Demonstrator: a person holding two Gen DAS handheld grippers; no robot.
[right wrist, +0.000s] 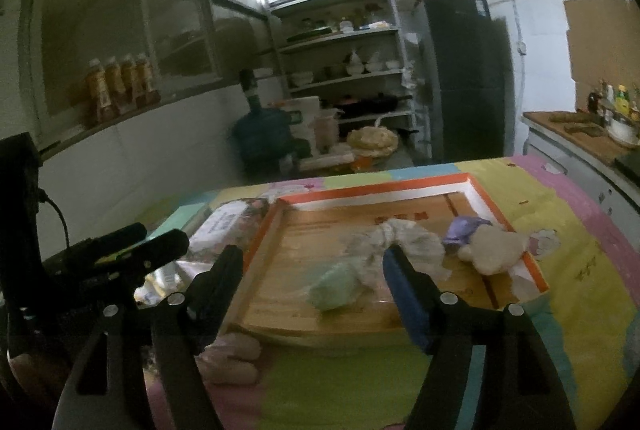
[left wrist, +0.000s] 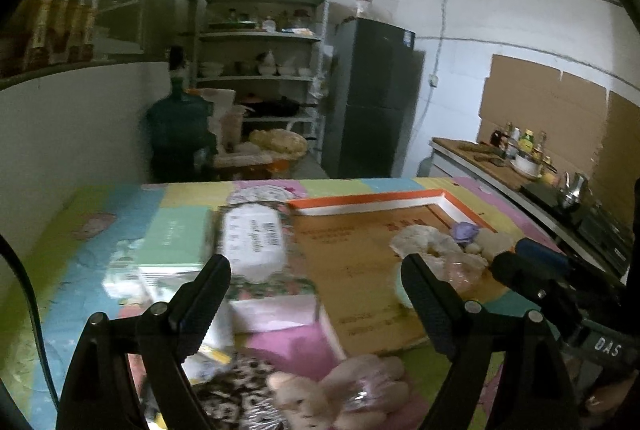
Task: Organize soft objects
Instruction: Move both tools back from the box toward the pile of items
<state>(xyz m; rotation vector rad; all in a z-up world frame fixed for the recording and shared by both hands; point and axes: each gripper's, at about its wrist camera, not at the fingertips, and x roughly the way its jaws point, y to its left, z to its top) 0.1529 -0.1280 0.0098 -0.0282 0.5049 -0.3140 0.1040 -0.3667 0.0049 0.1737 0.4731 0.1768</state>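
Observation:
A shallow cardboard tray with an orange rim [right wrist: 400, 186] [left wrist: 372, 200] lies on the patterned table mat. In it are a pale green soft lump [right wrist: 336, 288], a white crumpled cloth [right wrist: 404, 242] [left wrist: 424, 242], a purple soft item [right wrist: 464, 228] [left wrist: 464, 232] and a beige plush [right wrist: 494, 250] [left wrist: 494, 242]. My right gripper [right wrist: 314, 280] hangs open over the tray's near edge; the green lump lies beyond it, untouched. My left gripper [left wrist: 316, 278] is open and empty, left of the tray. Below it lie a pink plush toy [left wrist: 356, 386] [right wrist: 232, 358] and a leopard-patterned item [left wrist: 236, 394].
Tissue packs [left wrist: 256, 242] [right wrist: 236, 222] and a pale green box [left wrist: 172, 242] crowd the mat left of the tray. Behind the table stand a water jug [left wrist: 176, 134], a shelf rack [left wrist: 260, 70] and a dark fridge [left wrist: 372, 102]. A counter with bottles [left wrist: 520, 150] runs along the right.

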